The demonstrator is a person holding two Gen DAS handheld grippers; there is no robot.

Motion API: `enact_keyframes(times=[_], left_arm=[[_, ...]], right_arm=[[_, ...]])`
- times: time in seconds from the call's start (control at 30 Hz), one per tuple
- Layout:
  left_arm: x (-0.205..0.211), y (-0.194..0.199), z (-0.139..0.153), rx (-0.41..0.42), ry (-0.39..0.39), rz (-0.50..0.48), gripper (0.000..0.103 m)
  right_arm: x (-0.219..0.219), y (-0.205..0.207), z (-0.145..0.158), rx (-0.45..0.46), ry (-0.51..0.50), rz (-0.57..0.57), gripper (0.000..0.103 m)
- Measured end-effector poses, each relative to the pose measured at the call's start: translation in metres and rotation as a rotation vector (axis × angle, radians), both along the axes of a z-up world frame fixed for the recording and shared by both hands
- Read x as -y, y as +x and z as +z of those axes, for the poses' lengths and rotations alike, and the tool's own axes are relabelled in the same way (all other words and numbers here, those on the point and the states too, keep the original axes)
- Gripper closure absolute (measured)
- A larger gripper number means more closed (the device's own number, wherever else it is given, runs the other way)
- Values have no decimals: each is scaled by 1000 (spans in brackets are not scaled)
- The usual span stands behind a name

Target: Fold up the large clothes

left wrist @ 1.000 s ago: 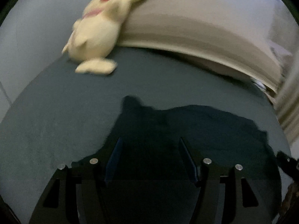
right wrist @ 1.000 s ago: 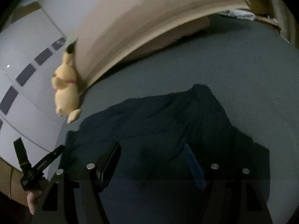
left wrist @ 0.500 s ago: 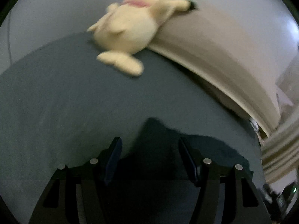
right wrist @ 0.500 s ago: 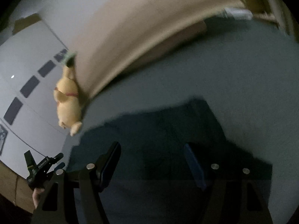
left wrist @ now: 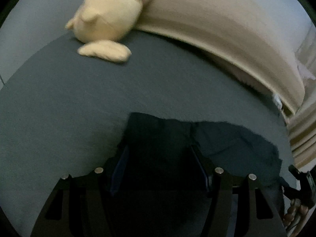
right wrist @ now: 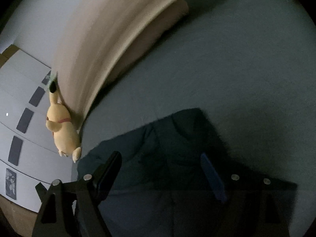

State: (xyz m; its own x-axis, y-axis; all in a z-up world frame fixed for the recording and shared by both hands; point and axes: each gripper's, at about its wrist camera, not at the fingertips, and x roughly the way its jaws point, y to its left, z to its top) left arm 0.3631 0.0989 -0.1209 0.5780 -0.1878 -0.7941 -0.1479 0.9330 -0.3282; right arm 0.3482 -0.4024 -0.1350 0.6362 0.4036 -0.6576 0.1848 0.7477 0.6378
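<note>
On the grey-blue bed sheet (left wrist: 59,102), toward its near edge, the dark navy garment (left wrist: 227,138) lies rumpled beneath both my grippers. My left gripper (left wrist: 159,158) hangs over it with fingers spread and nothing pinched between them. My right gripper (right wrist: 161,164) is opening, its jaws wide above the cloth, gripping nothing. At the head edge of the bed, a yellow plush toy (left wrist: 106,19) leans against the beige headboard (left wrist: 227,35).

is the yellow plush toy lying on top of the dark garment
No, the plush toy lies against the beige headboard, apart from the dark garment.
</note>
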Motion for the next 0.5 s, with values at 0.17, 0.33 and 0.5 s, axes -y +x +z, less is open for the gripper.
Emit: enact_keyframes(times=[0.17, 0.33, 0.5], left_arm=[[-46, -58, 21, 83, 2, 16, 33], [-89, -108, 12, 71, -116, 54, 25], [-98, -136, -6, 17, -271, 25, 22]], right_arm=[[19, -56, 31, 73, -128, -10, 18], [68, -126, 20, 3, -159, -82, 16], [86, -166, -13, -83, -27, -121, 16]])
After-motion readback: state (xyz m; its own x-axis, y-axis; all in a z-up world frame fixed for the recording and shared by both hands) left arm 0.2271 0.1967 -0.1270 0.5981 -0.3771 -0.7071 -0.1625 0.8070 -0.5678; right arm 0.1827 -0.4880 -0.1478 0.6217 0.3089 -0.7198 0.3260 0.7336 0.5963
